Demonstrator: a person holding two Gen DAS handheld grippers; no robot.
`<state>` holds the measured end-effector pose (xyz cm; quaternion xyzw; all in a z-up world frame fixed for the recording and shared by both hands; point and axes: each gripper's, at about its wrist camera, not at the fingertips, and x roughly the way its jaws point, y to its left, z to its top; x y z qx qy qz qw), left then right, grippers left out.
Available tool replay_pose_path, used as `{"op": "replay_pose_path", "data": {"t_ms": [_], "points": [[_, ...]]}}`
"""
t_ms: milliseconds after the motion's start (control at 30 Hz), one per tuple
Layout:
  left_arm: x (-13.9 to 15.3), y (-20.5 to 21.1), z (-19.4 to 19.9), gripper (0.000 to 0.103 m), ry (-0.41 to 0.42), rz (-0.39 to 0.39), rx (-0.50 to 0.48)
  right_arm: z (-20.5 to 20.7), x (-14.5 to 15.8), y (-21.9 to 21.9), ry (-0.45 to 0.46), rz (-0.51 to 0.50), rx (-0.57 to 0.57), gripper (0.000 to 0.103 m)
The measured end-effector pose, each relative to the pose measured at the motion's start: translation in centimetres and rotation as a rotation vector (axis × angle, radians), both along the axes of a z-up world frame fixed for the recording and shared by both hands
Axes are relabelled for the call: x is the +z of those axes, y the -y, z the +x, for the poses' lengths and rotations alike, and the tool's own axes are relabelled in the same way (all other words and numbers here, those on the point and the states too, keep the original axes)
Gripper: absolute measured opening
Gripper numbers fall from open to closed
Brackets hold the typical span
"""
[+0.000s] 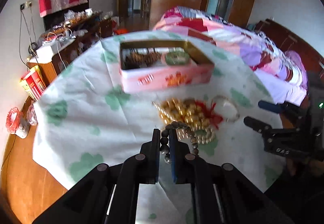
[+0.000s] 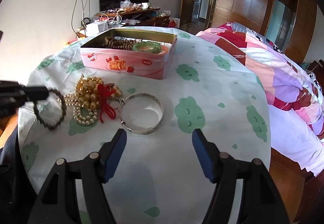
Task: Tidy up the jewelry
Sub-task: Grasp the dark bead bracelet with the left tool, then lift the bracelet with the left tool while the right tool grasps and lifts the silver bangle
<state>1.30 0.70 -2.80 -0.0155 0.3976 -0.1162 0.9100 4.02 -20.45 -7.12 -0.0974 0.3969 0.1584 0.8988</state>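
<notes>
Your left gripper (image 1: 164,139) pinches the dark bead bracelet (image 2: 49,109) above the cloth, short of the tin (image 2: 129,58); your right gripper (image 2: 159,143) gapes empty. A swinging loop could snag the gold beads (image 2: 91,98).

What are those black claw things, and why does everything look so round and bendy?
A person holds one pinching tool in each hand, and each tool has a tiny wide-eyed camera that bends the picture. One picture looks along the left gripper, which is pinched shut on a dark bead bracelet. The other looks along the right gripper, which is open and empty. On the flowery tablecloth lie gold beads with a red tassel and a silver bangle. Behind them is a pink tin already holding brown beads and a green bangle.
</notes>
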Motion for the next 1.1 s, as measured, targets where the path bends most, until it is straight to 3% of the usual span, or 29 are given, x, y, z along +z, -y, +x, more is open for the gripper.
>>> {"op": "replay_pose_path", "data": {"t_ms": [333,533,600,633,1100], "points": [[1.5,-0.2,2.4,0.007,0.051,-0.034,0.026,3.1,0.2,-0.2,-0.004,0.044,-0.007,0.066],[1.4,0.0,3.3,0.007,0.053,-0.067,0.038,5.1,-1.4,-1.0,-0.072,-0.001,0.001,0.042],[1.2,0.0,3.3,0.008,0.047,-0.074,0.04,5.0,-1.7,-0.9,-0.083,0.015,0.013,0.01],[1.3,0.0,3.3,0.007,0.046,-0.074,0.041,4.9,-1.7,-0.9,-0.083,0.007,0.017,0.008],[1.5,-0.6,3.4,0.008,0.05,-0.077,0.054,4.1,0.6,-0.6,-0.01,0.029,0.03,0.003]]}}
